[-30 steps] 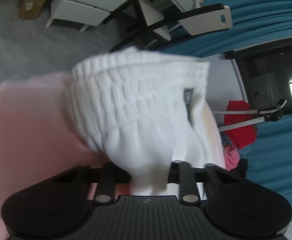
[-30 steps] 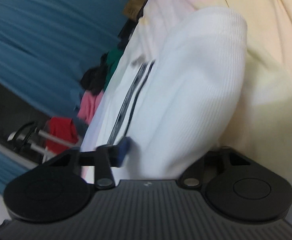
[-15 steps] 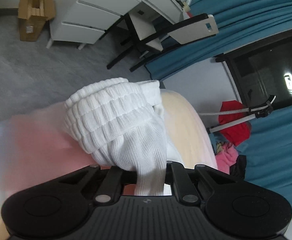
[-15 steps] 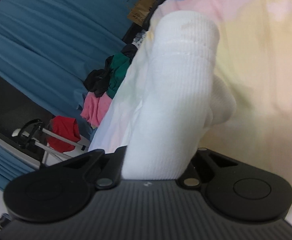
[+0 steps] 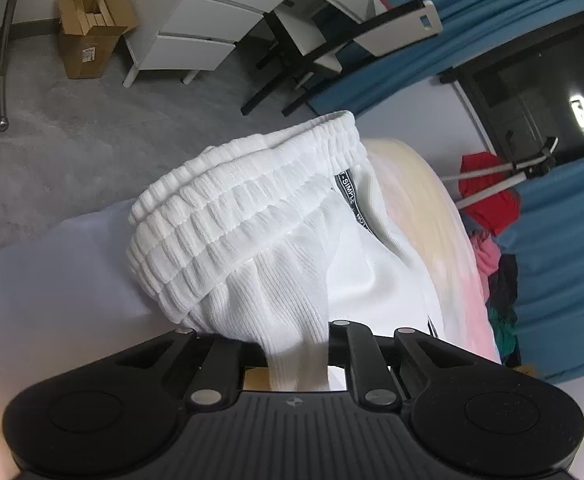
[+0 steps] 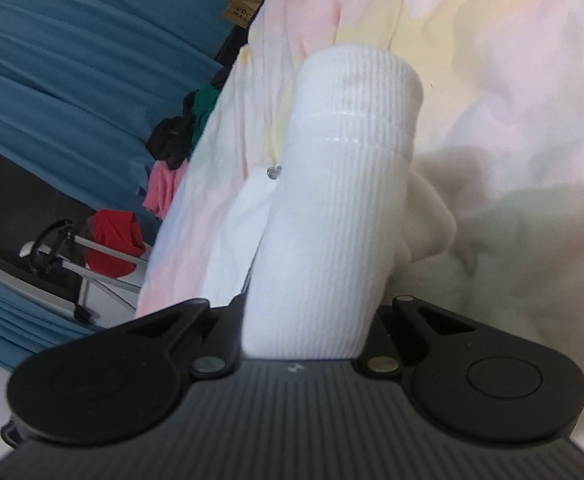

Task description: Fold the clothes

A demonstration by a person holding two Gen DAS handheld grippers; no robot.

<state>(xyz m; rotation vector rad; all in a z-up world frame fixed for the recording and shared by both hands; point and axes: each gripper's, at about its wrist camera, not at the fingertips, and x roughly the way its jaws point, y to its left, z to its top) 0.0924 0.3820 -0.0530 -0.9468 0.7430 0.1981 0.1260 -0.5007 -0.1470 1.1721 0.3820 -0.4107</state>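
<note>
White ribbed knit is what both grippers are dealing with here: a pair of white pants/shorts [image 5: 276, 248] with a chunky elastic waistband [image 5: 244, 208] and a black printed tape running down the side seam. The left gripper [image 5: 298, 364] is pinching a bunch of the fabric just below the waistband, jaws pressed in on it. The right gripper [image 6: 308, 332] is clamping the other end, a ribbed cuff or leg [image 6: 340, 184], also squeezed tight on the cloth.

The garment is hanging between the two tools, over a pastel tie-dye bedspread [image 6: 512, 80], and whether it's touching the bed I can't tell.

My guess is this is a mid-fold carry, either bringing the leg end toward the waist or stretching it out to lay flat; can't tell which from here. Either way the next move is calling for both grips staying tight and the ends level, so the knit isn't sagging or twisting.

The long axis is running waistband to cuff, gripper to gripper, waistband end at the left.
</note>
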